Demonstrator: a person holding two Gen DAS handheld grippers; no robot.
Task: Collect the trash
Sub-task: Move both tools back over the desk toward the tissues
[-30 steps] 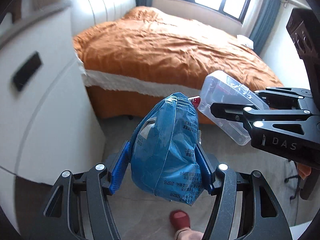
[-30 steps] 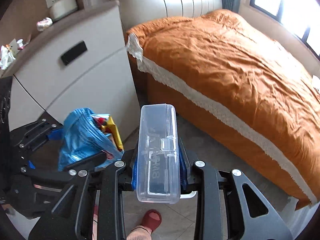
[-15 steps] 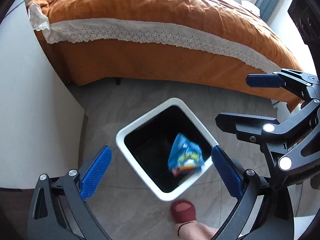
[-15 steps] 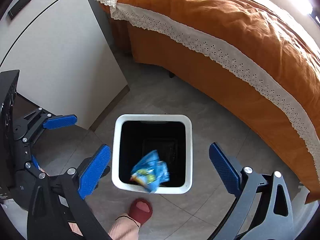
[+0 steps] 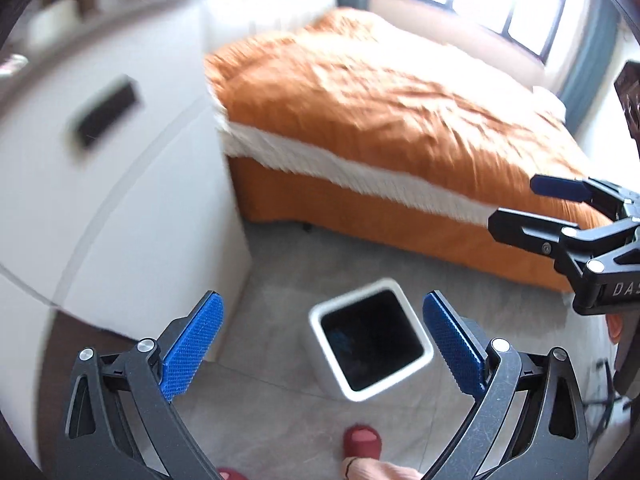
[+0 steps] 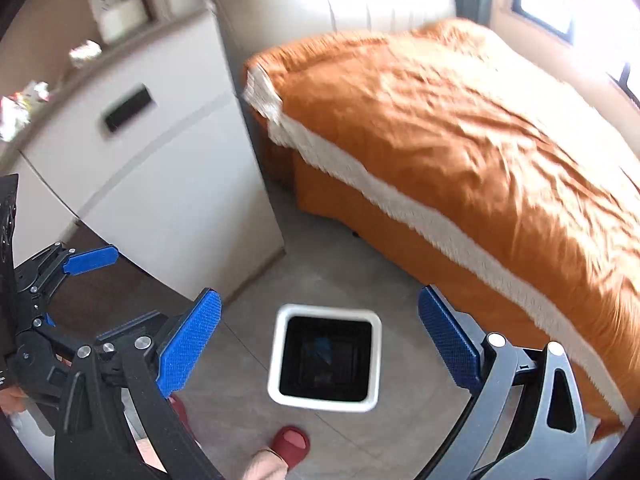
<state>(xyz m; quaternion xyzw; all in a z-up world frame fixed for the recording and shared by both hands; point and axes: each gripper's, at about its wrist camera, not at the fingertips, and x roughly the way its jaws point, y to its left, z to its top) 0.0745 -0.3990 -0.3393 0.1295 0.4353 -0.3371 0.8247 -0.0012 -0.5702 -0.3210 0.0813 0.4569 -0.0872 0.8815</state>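
A white square trash bin [image 5: 425, 361] with a black inside stands on the grey tile floor below both grippers; it also shows in the right wrist view [image 6: 276, 364]. A blue wrapper [image 6: 322, 349] lies dimly at its bottom. My left gripper [image 5: 322, 344] is open and empty, high above the bin. My right gripper [image 6: 320, 344] is open and empty too, and it shows at the right edge of the left wrist view [image 5: 532, 204]. The left gripper shows at the left of the right wrist view [image 6: 86, 280].
A white nightstand [image 6: 160, 184] stands left of the bin, with small items on top [image 6: 84, 52]. A bed with an orange cover [image 6: 460, 128] and white lace trim lies to the right. The person's red slipper [image 6: 290, 442] is just in front of the bin.
Both grippers opened and let the blue bag and the clear plastic box fall into the bin. Since then both grippers have risen and tilted up, so the bin looks smaller.
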